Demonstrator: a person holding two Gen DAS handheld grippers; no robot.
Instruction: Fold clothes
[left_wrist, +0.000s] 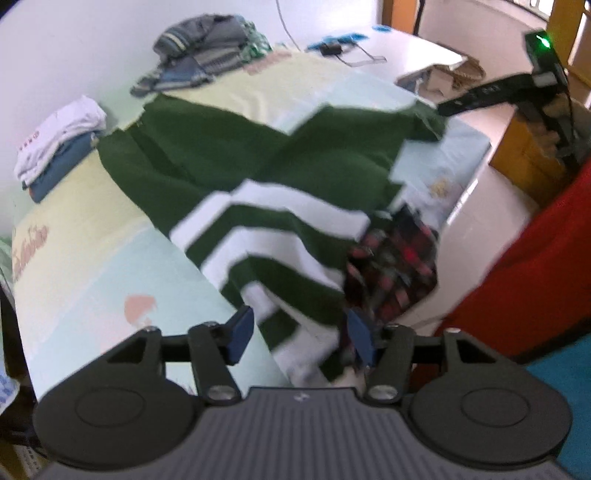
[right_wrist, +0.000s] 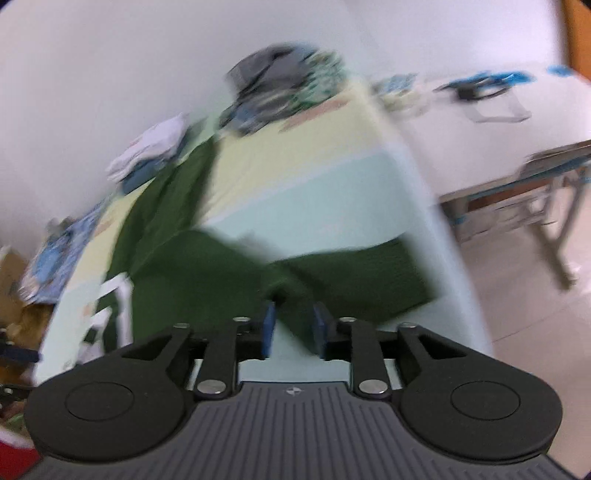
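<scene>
Green garment with white stripes (left_wrist: 258, 173), spread across the bed (left_wrist: 92, 258) ahead of both claws, part flat and part lifted and creased. Its striped end lies just ahead of the left gripper (left_wrist: 299, 334), whose blue pads stand well apart with cloth seen between them; the jaws are released, and whether either pad touches the fabric cannot be told. A dark red-checked cloth (left_wrist: 395, 273) lies at that claw's right pad, overlapping the green hem at the bed edge.

In the right wrist view the right gripper (right_wrist: 293, 328) has its pads partly closed with a ridge of the same green fabric between them; the blur leaves it unclear whether the cloth is actually pinched.

Risks, as judged:
- Both views are smeared, suggesting quick movement; a loose hold on the ridge could let the fabric slip out and the fold collapse.
- Closing the left claw where it stands could catch the checked cloth together with the green hem.
- The hem sits near the bed edge, so a drag towards the claws could pull it onto the floor.

Further ahead: a folded white and blue stack (left_wrist: 59, 147) to the left and a grey heap (left_wrist: 199, 51) by the wall.

Writing: red lettering on the white stack and orange script on the bed sheet, neither legible.
</scene>
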